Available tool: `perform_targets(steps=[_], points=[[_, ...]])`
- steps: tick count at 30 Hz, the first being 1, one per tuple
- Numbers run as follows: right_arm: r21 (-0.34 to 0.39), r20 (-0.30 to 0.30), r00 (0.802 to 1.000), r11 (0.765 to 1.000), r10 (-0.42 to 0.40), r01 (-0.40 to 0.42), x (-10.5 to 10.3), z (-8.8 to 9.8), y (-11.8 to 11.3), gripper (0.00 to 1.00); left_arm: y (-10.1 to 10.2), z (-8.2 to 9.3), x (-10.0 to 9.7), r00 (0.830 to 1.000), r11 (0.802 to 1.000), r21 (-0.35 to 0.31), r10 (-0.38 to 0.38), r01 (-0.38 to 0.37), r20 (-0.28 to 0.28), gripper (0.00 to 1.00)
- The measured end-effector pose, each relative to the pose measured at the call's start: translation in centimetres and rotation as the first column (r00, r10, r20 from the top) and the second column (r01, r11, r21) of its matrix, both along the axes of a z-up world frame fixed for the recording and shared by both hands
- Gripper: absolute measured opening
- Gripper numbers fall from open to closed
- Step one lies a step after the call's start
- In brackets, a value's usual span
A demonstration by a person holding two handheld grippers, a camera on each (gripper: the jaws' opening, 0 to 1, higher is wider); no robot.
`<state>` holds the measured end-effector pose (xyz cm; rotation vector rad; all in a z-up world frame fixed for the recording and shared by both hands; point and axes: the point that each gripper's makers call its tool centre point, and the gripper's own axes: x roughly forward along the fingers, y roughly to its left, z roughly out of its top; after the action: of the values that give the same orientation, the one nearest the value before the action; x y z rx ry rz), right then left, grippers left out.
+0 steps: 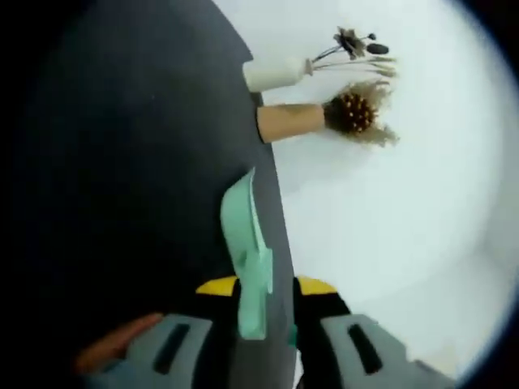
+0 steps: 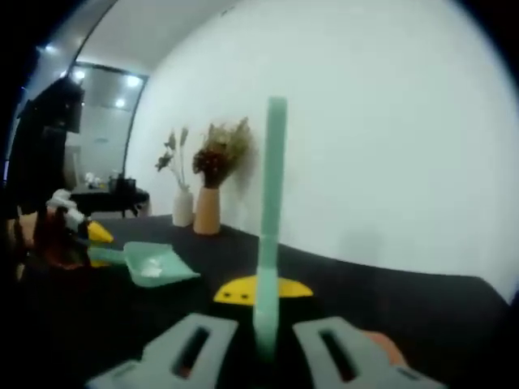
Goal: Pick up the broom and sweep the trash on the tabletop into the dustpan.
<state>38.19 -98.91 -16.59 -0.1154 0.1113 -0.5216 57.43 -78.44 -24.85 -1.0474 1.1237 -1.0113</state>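
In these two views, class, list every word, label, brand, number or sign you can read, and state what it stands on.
None: no readable text in either view.
White vase, tan vase: plain, no label.
Mint dustpan, mint broom handle: no print visible.
Yellow patches by the jaws: no lettering made out.
Black tabletop, white wall: bare of signs.
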Motion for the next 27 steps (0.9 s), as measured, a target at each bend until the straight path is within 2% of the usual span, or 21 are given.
perform_targets(steps=[3, 7, 9, 10, 12, 13, 14, 15, 16, 17, 18, 19, 21, 23, 27], points=[[-0.001, -0.004, 1.0, 1.0, 0.005, -0.005, 0.3, 0.0, 0.0, 0.02, 1.0, 0.9, -0.5, 1.0, 1.0, -0.022, 0.007, -0.007, 0.024, 0.29], [-0.013, -0.015, 0.999, 0.999, 0.032, -0.032, 0.7, -0.2, 0.6, 0.02, 2.1, 1.0, -0.8, 0.998, 1.0, -0.02, 0.004, -0.003, 0.059, 0.33], [-0.032, -0.028, 0.997, 0.997, 0.067, -0.068, 1.2, -0.2, 1.3, 0.02, 3.0, 1.4, 0.4, 0.992, 0.998, -0.03, 0.066, -0.063, 0.112, 0.32], [-0.048, -0.036, 0.996, 0.996, 0.076, -0.078, 1.5, -0.1, 1.7, 0.02, 3.7, 1.6, 0.6, 0.982, 0.992, -0.041, 0.125, -0.12, 0.141, 0.32], [-0.11, -0.05, 0.991, 0.986, 0.121, -0.126, 1.7, 0.1, 3.7, 0.02, 4.6, 1.8, 1.0, 0.966, 0.982, -0.067, 0.187, -0.178, 0.177, 0.31], [-0.121, -0.058, 0.99, 0.984, 0.126, -0.132, 2.1, 0.5, 3.6, 0.02, 4.8, 1.5, 0.9, 0.97, 0.983, -0.06, 0.183, -0.176, 0.16, 0.31], [-0.128, -0.059, 0.991, 0.983, 0.124, -0.131, 2.3, 0.7, 3.8, 0.02, 4.8, 1.1, 0.5, 0.975, 0.981, -0.069, 0.188, -0.181, 0.117, 0.28], [-0.135, -0.061, 0.99, 0.982, 0.126, -0.133, 2.3, 0.6, 4.3, 0.02, 4.7, 0.8, -0.4, 0.986, 0.986, -0.082, 0.149, -0.143, 0.075, 0.22], [-0.144, -0.067, 0.989, 0.98, 0.129, -0.138, 2.5, 0.6, 4.7, 0.02, 4.8, -0.3, -1.0, 0.99, 0.99, -0.049, 0.134, -0.132, 0.039, 0.11], [-0.153, -0.073, 0.989, 0.978, 0.132, -0.142, 2.6, 0.4, 5.1, 0.02, 5.0, -1.1, -1.0, 0.986, 0.987, -0.012, 0.162, -0.162, 0.034, 0.11], [-0.166, -0.081, 0.988, 0.976, 0.131, -0.143, 2.7, 0.4, 5.3, 0.02, 4.8, -0.6, -1.6, 0.988, 0.989, -0.034, 0.144, -0.143, 0.052, 0.11], [-0.177, -0.09, 0.988, 0.974, 0.126, -0.14, 3.4, 0.4, 4.5, 0.02, 4.7, -0.6, -2.4, 0.99, 0.993, -0.026, 0.116, -0.114, 0.078, 0.11], [-0.184, -0.093, 0.988, 0.973, 0.124, -0.14, 3.3, 0.2, 4.8, 0.02, 4.6, -0.1, -3.2, 0.993, 0.995, -0.034, 0.094, -0.092, 0.073, 0.12], [-0.18, -0.096, 0.987, 0.973, 0.126, -0.142, 3.3, 0.2, 4.6, 0.02, 4.4, 0.1, -3.5, 0.992, 0.995, -0.036, 0.092, -0.089, 0.091, 0.12], [-0.171, -0.089, 0.988, 0.975, 0.125, -0.139, 3.2, 0.2, 4.5, 0.02, 4.0, -0.6, -4.0, 0.993, 0.998, -0.001, 0.069, -0.07, 0.096, 0.11]])
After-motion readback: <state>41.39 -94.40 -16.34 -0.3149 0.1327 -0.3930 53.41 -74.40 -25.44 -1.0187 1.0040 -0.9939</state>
